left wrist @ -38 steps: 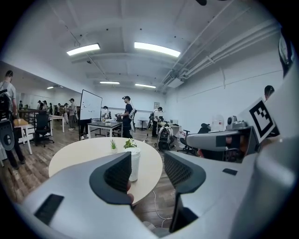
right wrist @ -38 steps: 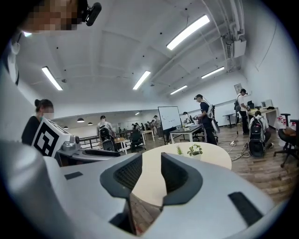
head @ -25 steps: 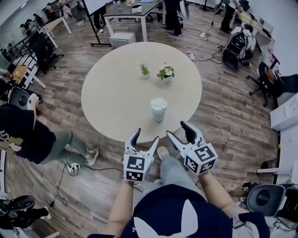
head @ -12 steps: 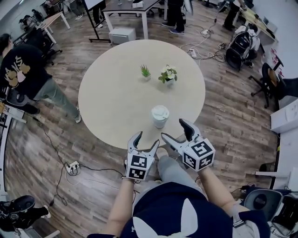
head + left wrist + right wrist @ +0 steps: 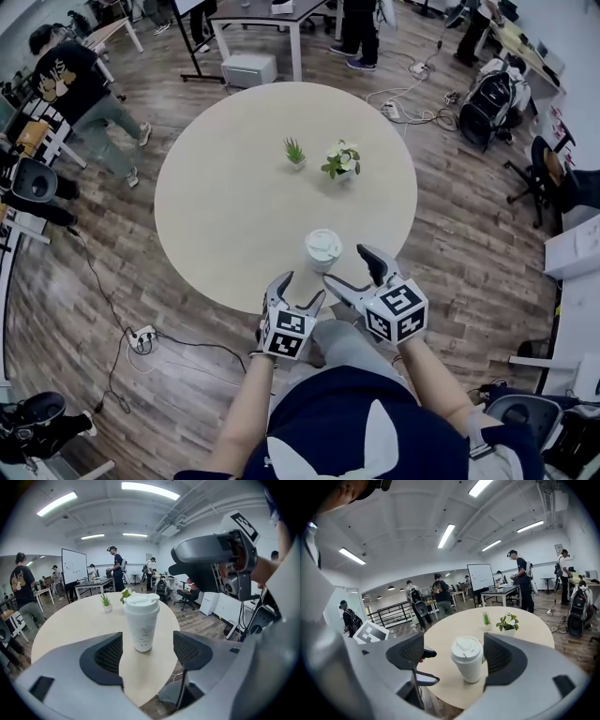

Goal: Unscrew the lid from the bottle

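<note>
White and probably light, the bottle (image 5: 142,632) at the worktop's (image 5: 234,169) six o'clock wants its body steadied and lid (image 5: 141,600) gripped; left gripper (image 5: 302,286) and right gripper (image 5: 347,264), jaws just widened, hold nothing.

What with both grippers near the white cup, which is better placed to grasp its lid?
Right. Both grippers' jaws have just been opening, gripping nothing. The right gripper sits beside the cup, looking down on its lid; the left gripper hangs back, level with the cup's body.

- Bright, even light falls from long ceiling strip lights (image 5: 149,489).
- Shadows on the table (image 5: 234,187) are faint and soft.
- Both gripper views bow strongly at the edges, with dark corners.
</note>
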Motion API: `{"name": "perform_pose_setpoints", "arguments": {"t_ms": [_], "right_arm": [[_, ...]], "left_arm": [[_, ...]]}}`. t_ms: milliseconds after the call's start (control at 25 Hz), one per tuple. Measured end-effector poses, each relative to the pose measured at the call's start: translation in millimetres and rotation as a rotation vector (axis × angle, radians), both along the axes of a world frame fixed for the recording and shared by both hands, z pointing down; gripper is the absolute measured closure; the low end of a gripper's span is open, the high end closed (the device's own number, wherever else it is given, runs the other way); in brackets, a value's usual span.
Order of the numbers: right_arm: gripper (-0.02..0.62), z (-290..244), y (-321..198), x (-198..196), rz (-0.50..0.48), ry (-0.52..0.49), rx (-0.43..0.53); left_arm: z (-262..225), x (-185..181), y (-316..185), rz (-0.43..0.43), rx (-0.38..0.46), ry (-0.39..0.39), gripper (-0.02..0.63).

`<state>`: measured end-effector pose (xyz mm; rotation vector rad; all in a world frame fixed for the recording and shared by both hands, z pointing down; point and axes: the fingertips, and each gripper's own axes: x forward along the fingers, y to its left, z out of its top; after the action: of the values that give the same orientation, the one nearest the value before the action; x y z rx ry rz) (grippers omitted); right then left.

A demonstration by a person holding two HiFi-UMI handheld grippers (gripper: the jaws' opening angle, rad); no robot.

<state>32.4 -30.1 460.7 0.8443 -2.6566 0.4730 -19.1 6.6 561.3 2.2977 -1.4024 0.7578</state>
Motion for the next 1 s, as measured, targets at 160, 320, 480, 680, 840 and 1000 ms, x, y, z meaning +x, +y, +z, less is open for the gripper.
{"name": "perform_pose_setpoints", "arguments": {"t_ms": [160,320,480,680,840,1000], "right_arm": [[0.202,11,-14,-4,-0.018,0.034,-0.012],[0.176,28,-26,-12,-0.046,0.095,-0.042],[0.155,45,-32,-23,-0.092,0.148,-0.073],[0.161,60,-43,-31,-0.129,0.203,-0.086],[0.167,71,-47,-33,-0.161,0.243,-0.098],[0.175,82,-45,-41,-0.196,0.289,-0.111]], "left_arm": [[14,-2,-14,-0.029,-0.024,0.010,0.281],[29,5,-26,-0.011,-0.043,0.010,0.276],[41,8,-37,-0.014,-0.035,0.009,0.270],[51,12,-51,-0.018,-0.016,-0.006,0.270],[59,17,-59,-0.022,0.009,0.007,0.270],[65,22,-64,-0.005,0.014,0.015,0.270]]}}
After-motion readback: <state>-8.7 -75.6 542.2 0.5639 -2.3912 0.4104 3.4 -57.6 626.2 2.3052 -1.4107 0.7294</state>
